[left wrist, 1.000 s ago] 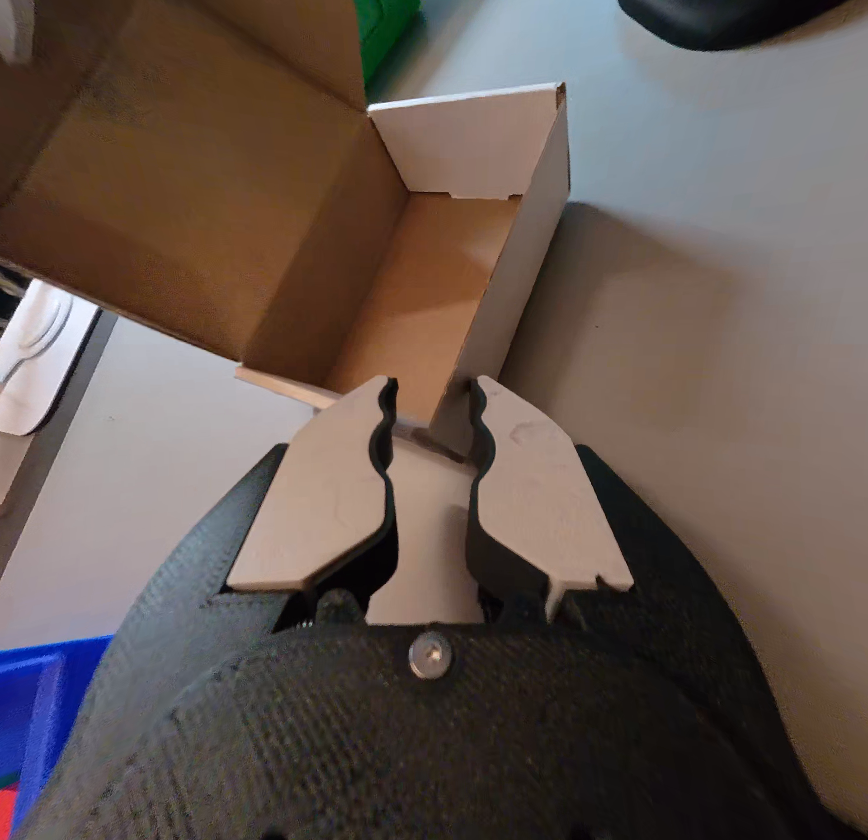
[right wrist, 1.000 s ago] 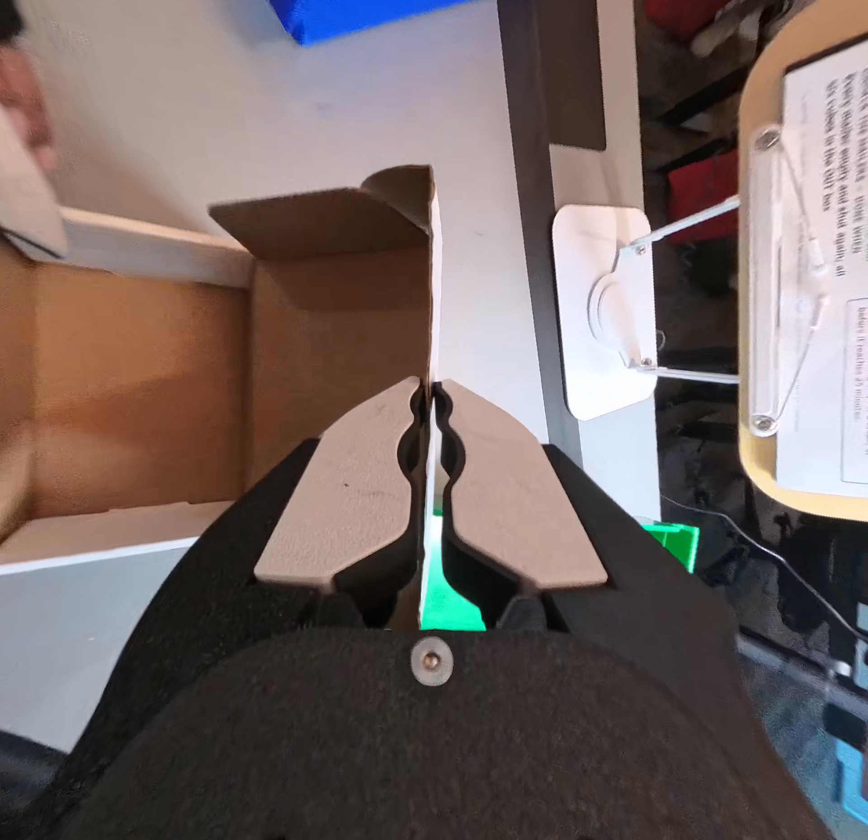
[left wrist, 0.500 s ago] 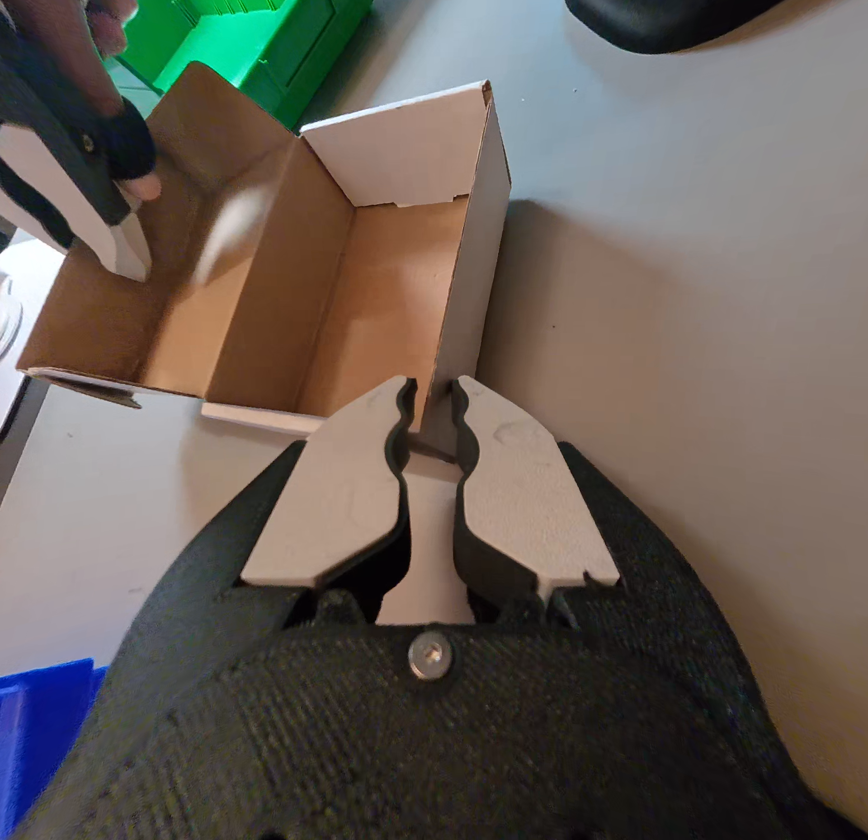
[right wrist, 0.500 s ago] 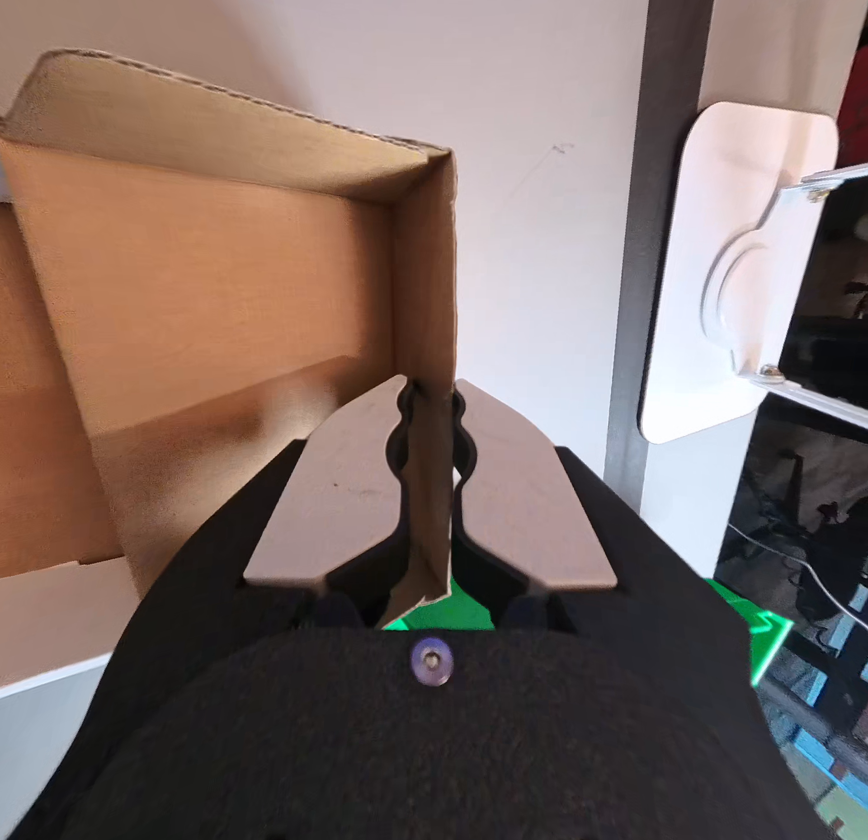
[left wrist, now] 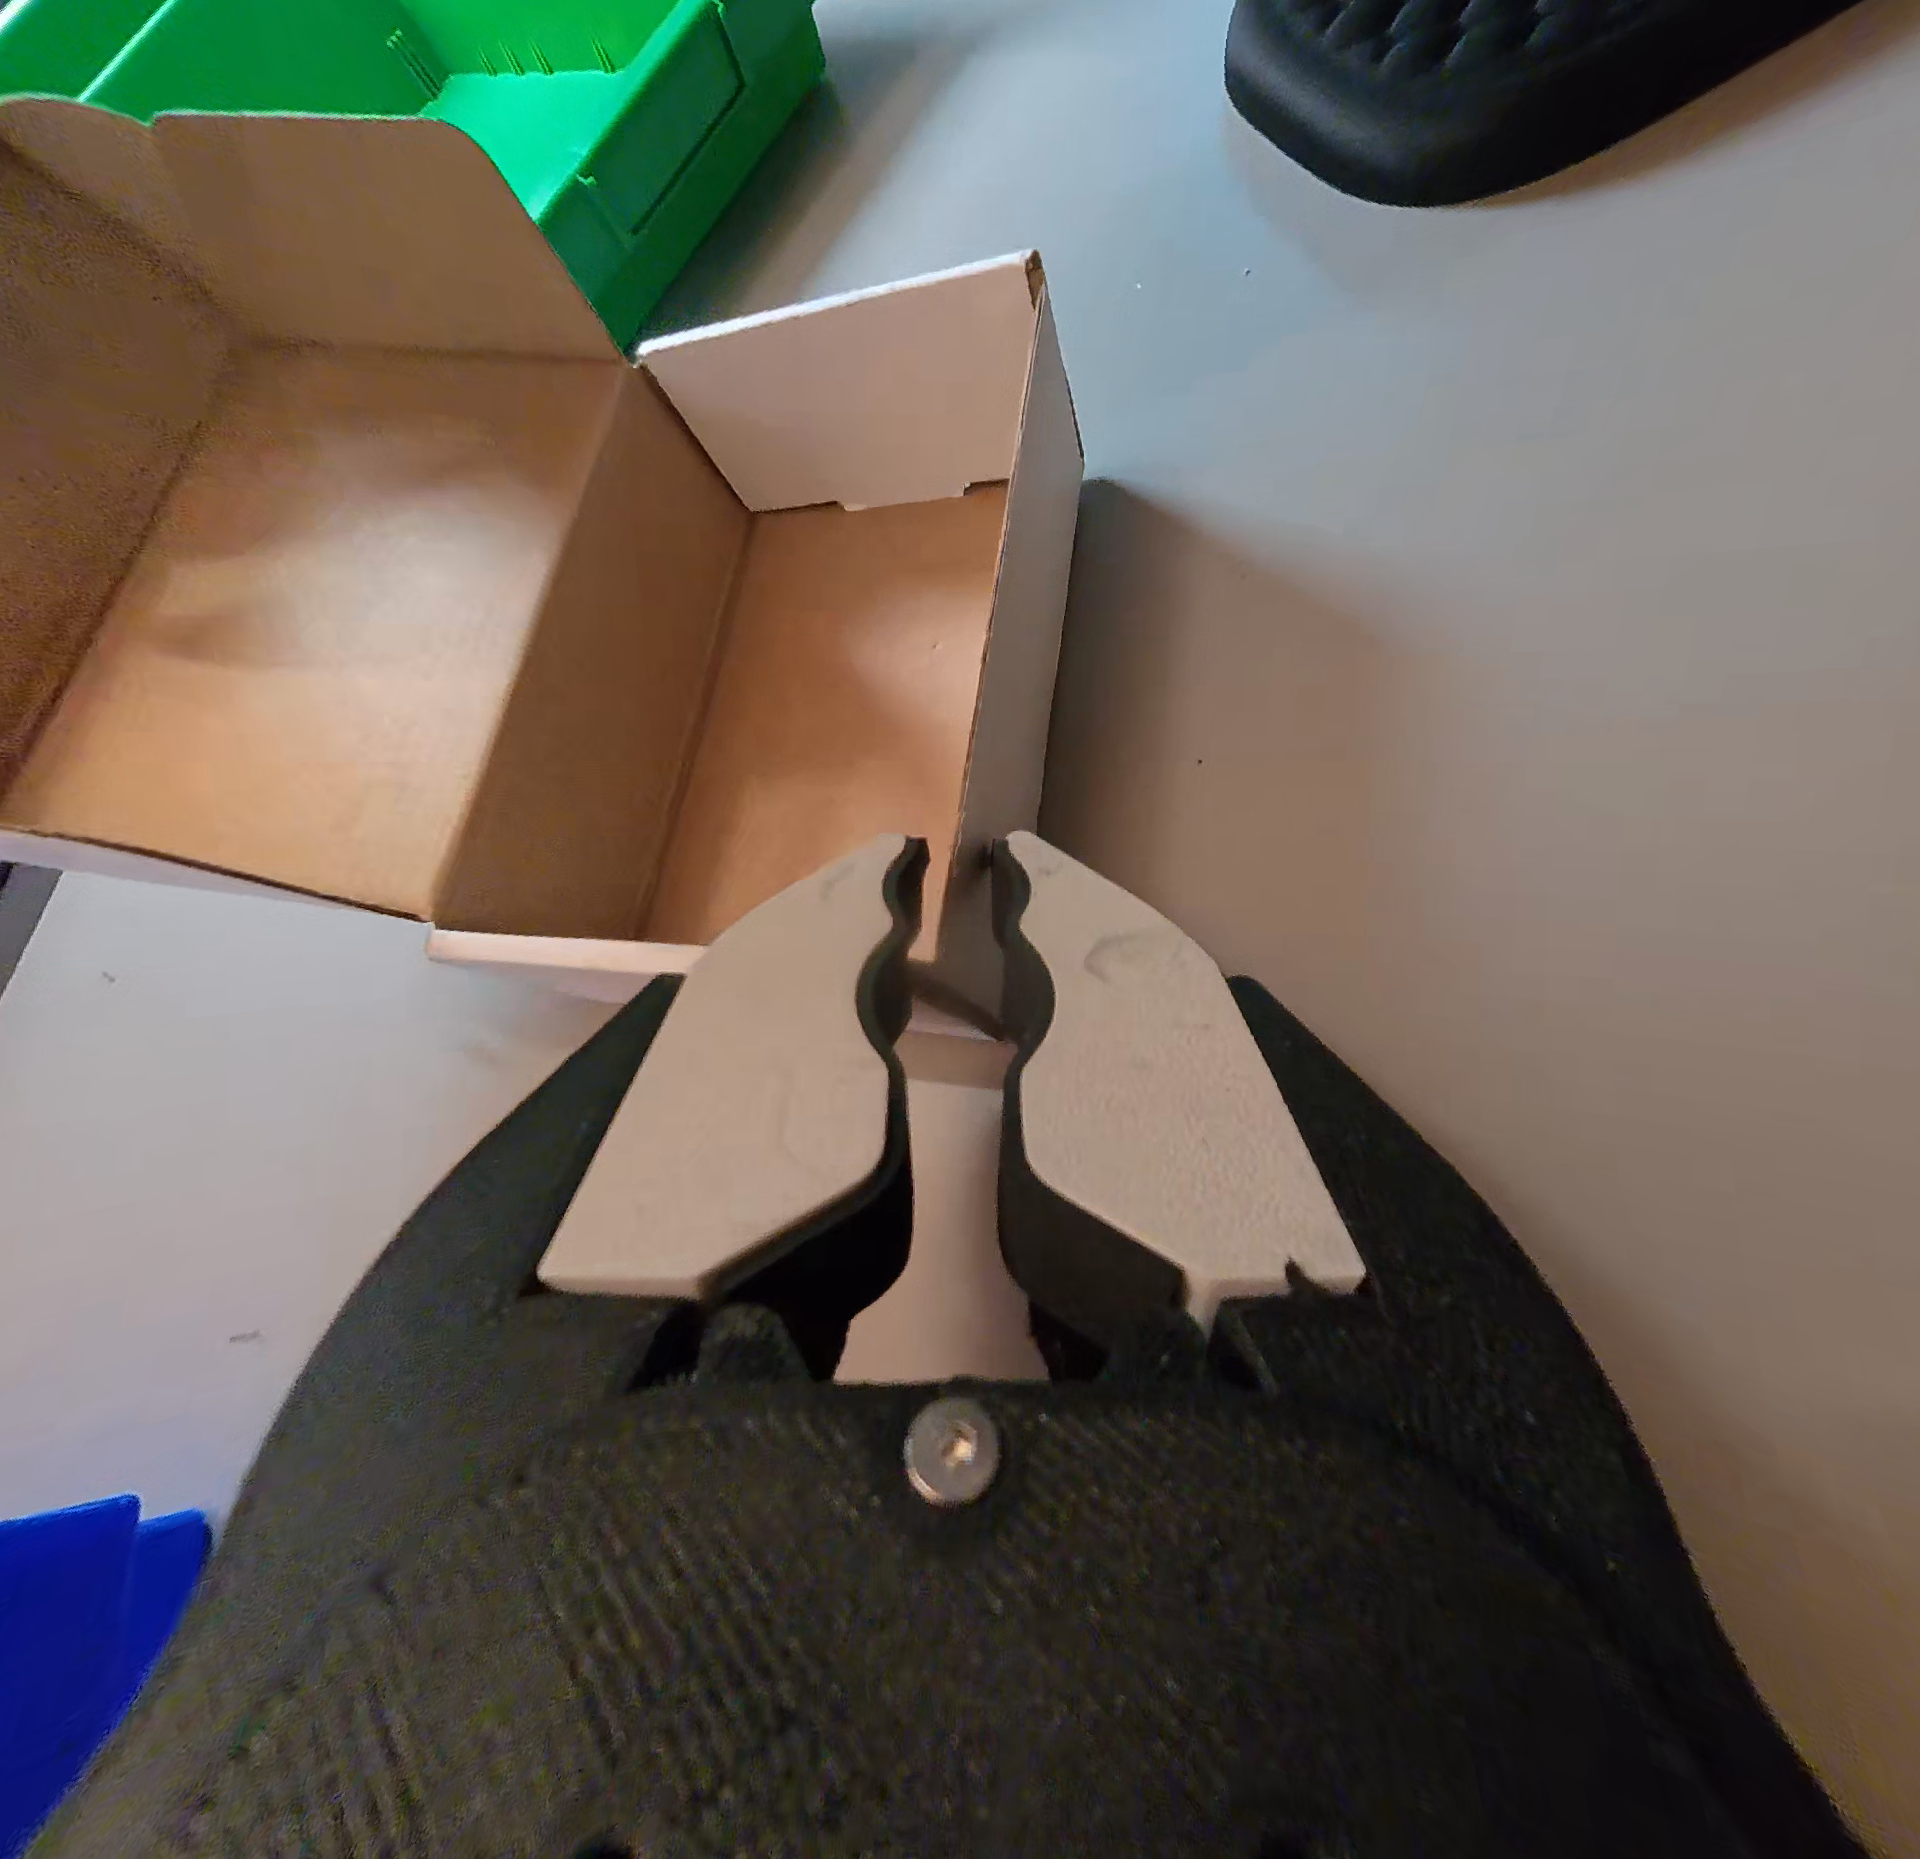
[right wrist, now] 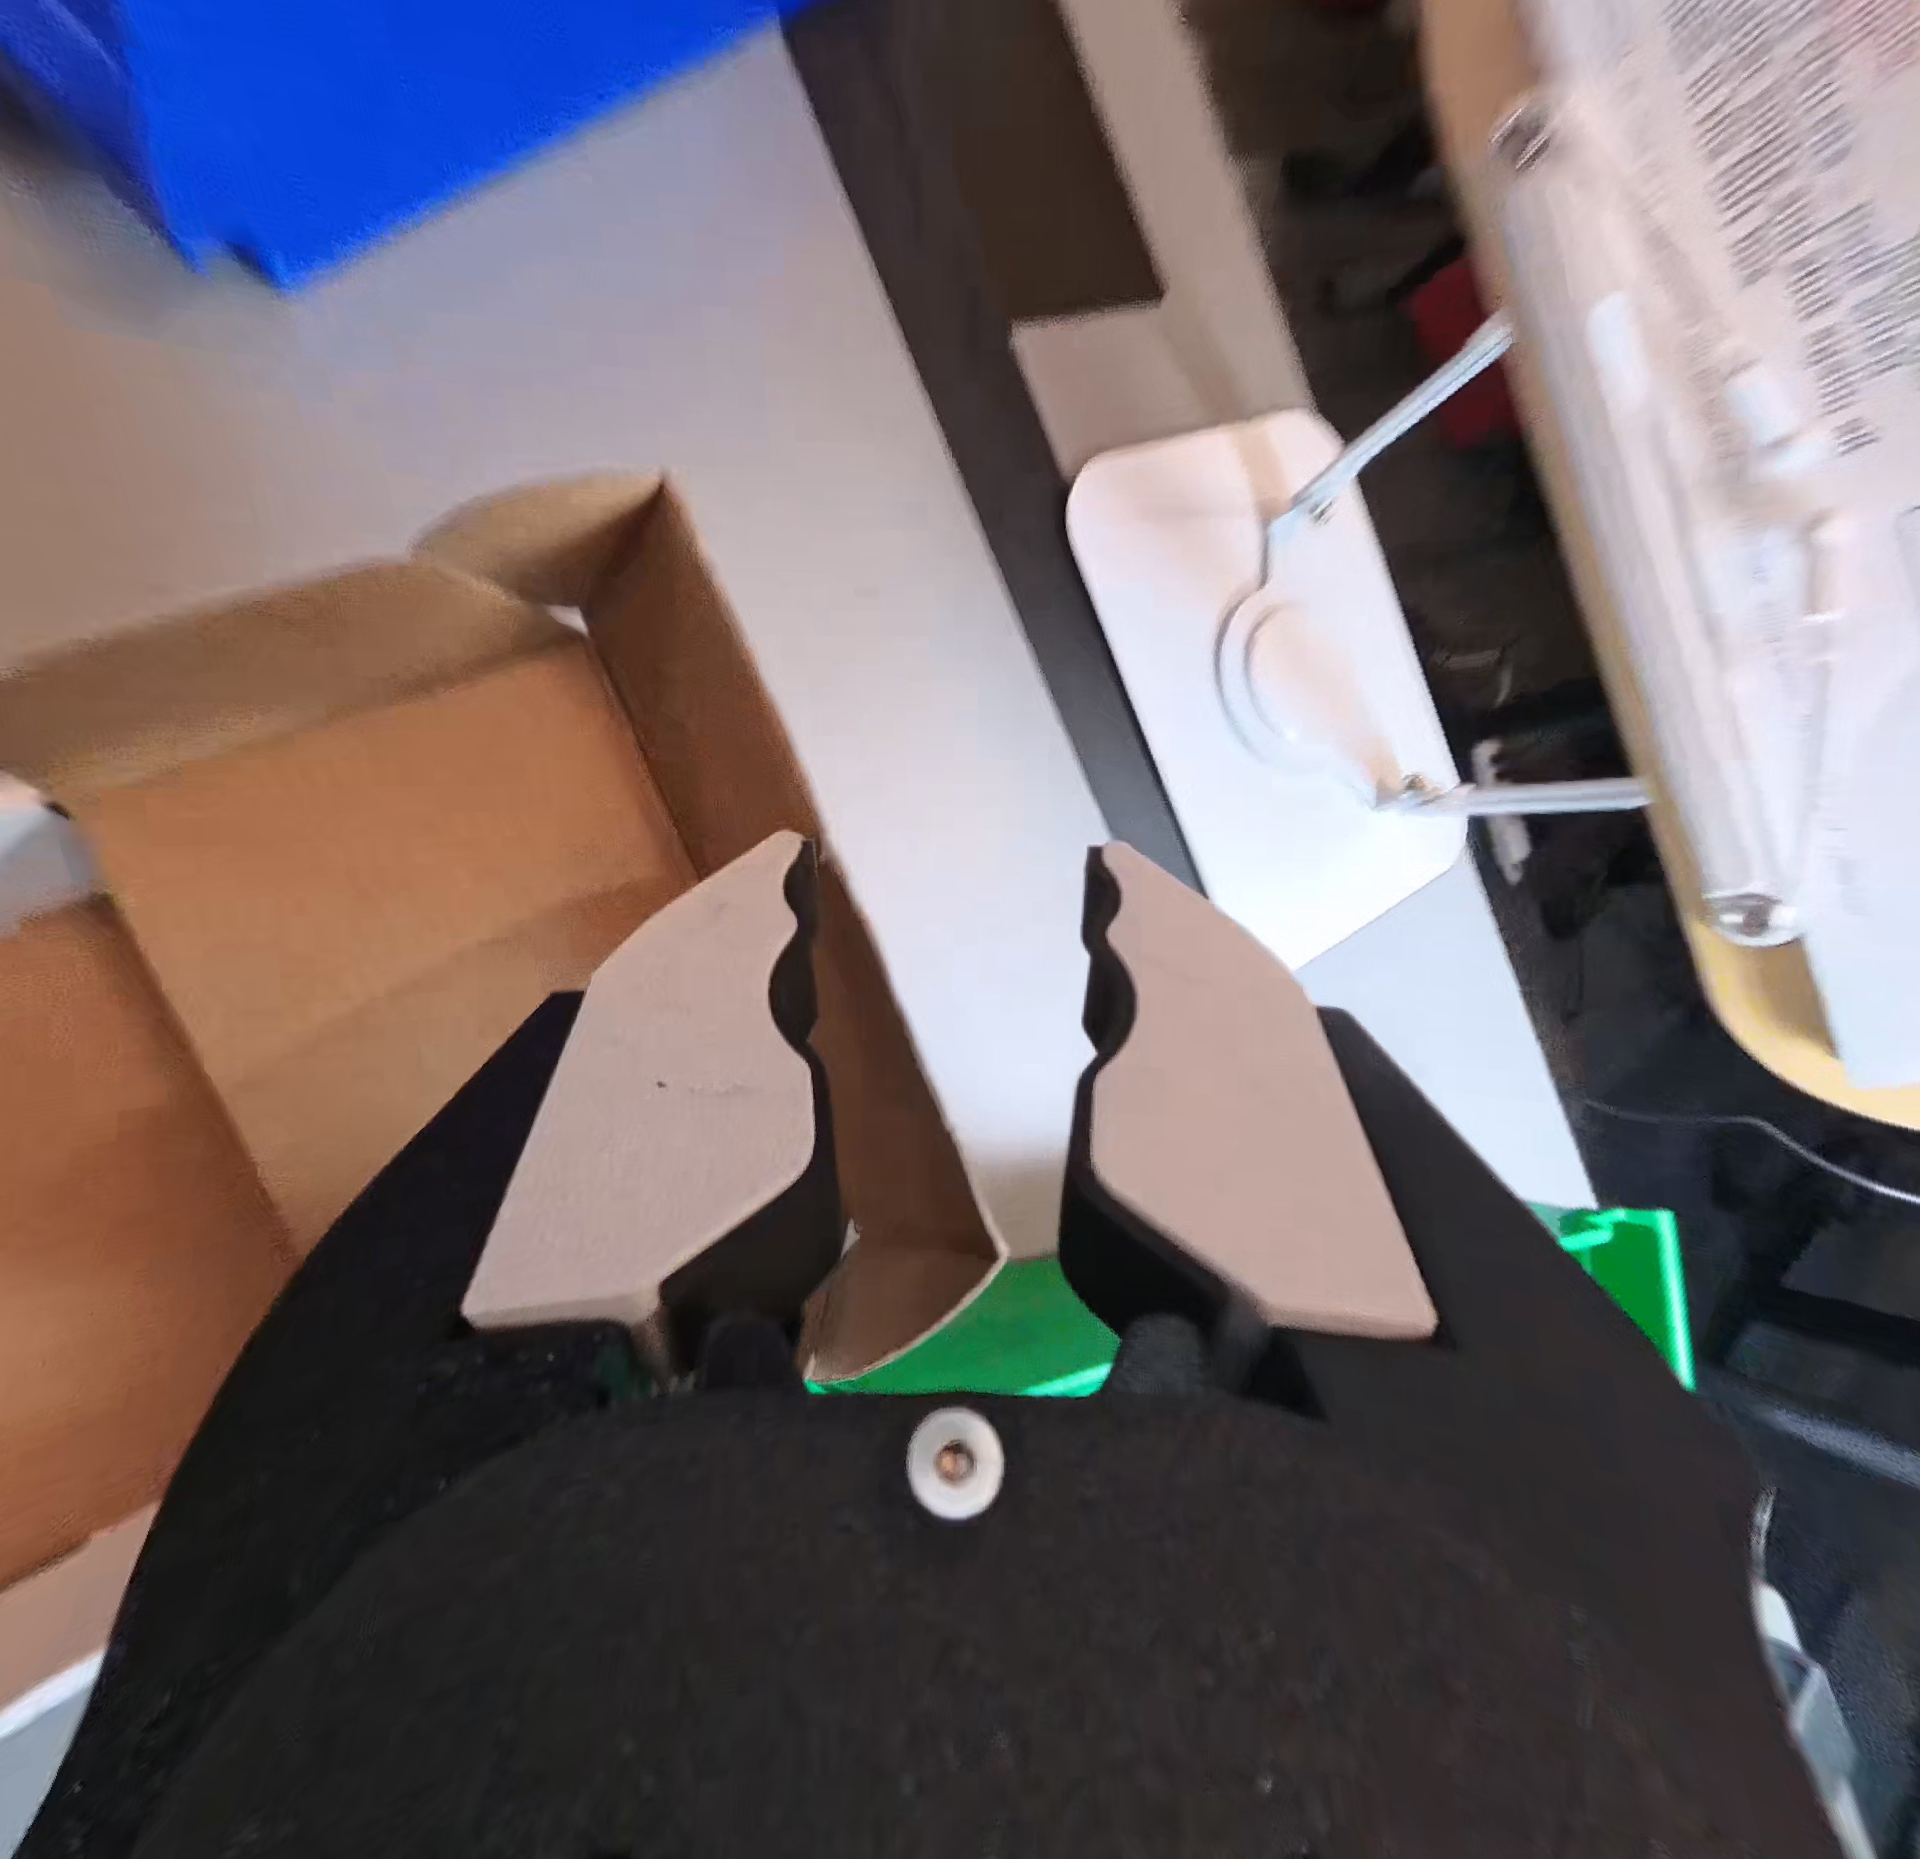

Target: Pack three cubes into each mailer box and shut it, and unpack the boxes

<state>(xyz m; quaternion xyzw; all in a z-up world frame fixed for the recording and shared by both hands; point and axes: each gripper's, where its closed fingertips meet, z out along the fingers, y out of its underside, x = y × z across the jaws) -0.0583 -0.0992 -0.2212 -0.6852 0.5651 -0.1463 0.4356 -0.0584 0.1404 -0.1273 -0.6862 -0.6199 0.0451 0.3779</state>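
On the grey tabletop (left wrist: 1455,874) | left tool (left wrist: 961,859) pinched narrow on the near corner wall of the open, empty box (left wrist: 810,687) | right tool (right wrist: 948,864) spread wide, lid flap (right wrist: 727,729) loose between its fingers | green bin (left wrist: 582,74) just behind box | blue bin (right wrist: 416,74) farther off
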